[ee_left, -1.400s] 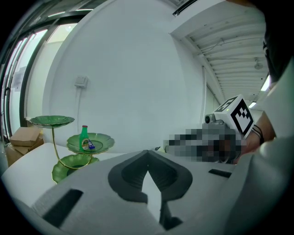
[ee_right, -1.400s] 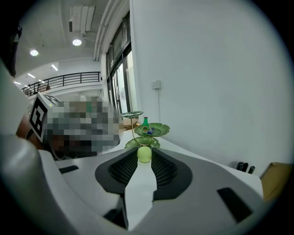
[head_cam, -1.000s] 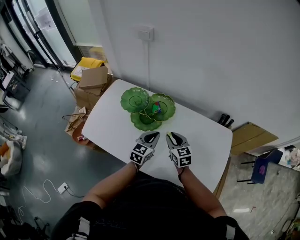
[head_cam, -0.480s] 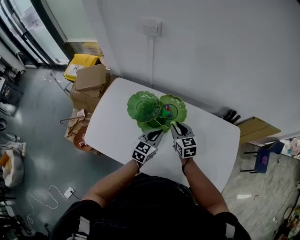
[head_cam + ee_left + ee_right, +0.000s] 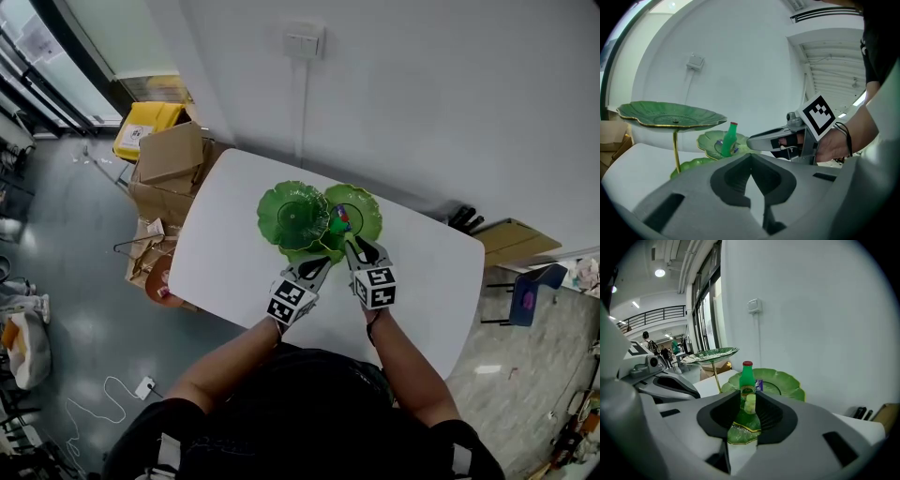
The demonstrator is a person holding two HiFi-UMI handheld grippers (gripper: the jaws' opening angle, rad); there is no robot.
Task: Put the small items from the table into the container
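What the right gripper (image 5: 353, 248) holds is hard to name. It is a small pale-green lump (image 5: 749, 404), pinched between jaws that stand partway apart, and it is too small to show a shape or long axis. In the head view the jaw tips hide it. A purple item (image 5: 758, 385) shows only as a sliver behind the green bottle (image 5: 747, 380), so what it is cannot be told. The lowest plate (image 5: 314, 251) is partly covered by both grippers. The container is one stand of three green leaf-shaped plates on a gold stem (image 5: 675, 150), set toward the far side of the white table (image 5: 230, 248). The top plate (image 5: 293, 211) is on the left, the middle plate (image 5: 366, 214) on the right, and the lowest is nearest. Three small items show: one bottle, one purple piece and one held lump. The bottle stands upright in the middle plate, long axis vertical, red cap up. The held lump is over the lowest plate, just near of the bottle. The left gripper (image 5: 751, 159), just left of the right one, has its jaw tips together with nothing between them.
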